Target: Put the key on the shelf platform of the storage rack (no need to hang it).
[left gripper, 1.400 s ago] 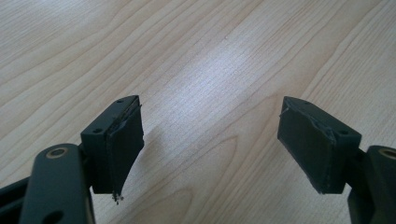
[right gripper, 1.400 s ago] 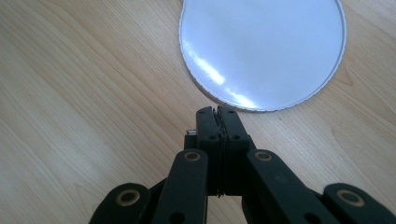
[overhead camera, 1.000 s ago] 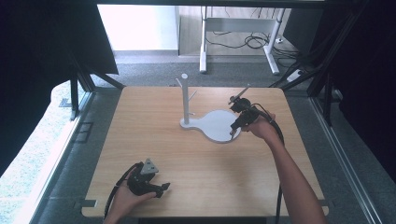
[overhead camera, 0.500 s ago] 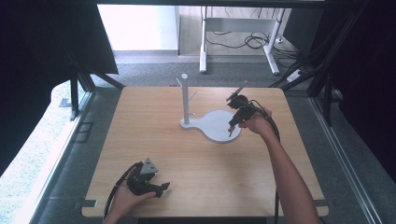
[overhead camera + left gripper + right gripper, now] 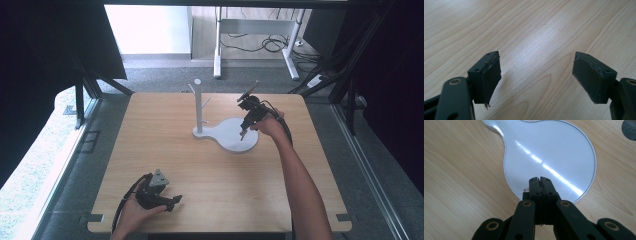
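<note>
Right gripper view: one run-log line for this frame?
right gripper: shut, over white stand base | left gripper: open above bare table | nothing visibly held

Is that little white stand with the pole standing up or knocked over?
Upright. The white stand's flat base lies on the table and its pole rises straight.

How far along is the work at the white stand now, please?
Nothing looks finished: the stand's post carries nothing. In hand: the right gripper, jaws shut, is above the round white base; whether it pinches something tiny is unclear. Left to do: apparently everything; the left gripper is open and idle.
</note>
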The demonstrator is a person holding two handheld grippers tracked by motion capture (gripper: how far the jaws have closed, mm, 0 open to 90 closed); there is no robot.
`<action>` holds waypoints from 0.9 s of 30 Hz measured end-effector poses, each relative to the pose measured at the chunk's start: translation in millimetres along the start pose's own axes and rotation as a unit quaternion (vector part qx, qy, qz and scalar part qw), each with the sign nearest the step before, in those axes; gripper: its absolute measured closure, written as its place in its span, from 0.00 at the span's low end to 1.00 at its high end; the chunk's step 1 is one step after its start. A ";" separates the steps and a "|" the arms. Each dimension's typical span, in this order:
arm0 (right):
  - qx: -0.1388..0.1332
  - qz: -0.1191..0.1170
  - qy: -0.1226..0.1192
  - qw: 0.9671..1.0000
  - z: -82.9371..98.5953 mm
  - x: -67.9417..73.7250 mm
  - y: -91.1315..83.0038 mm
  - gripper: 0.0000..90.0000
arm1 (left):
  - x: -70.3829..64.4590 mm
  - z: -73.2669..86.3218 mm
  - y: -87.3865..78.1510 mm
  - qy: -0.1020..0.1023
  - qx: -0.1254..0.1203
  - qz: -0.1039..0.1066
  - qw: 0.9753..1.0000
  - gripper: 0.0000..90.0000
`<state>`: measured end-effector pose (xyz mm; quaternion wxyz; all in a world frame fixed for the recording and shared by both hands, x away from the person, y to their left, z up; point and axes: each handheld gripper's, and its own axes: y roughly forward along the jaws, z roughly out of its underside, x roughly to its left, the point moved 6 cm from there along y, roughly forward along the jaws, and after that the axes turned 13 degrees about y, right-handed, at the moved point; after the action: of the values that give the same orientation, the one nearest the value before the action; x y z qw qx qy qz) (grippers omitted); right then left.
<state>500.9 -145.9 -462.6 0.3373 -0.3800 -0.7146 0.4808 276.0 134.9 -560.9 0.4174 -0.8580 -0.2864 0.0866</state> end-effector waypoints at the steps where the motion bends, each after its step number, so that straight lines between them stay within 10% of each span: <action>1: 0.001 0.001 0.001 1.000 -0.8 -0.1 1.1 0.99 | -0.4 -0.1 0.2 0.000 0.000 0.001 1.000 0.26; 27: 0.007 0.000 0.024 1.000 -11.0 -8.4 50.6 0.99 | -2.9 -0.6 3.0 0.008 0.005 0.001 1.000 0.26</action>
<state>525.3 -135.9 -508.0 0.3571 -0.3890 -0.7026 0.4770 275.1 131.5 -563.1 0.4242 -0.8568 -0.2815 0.0817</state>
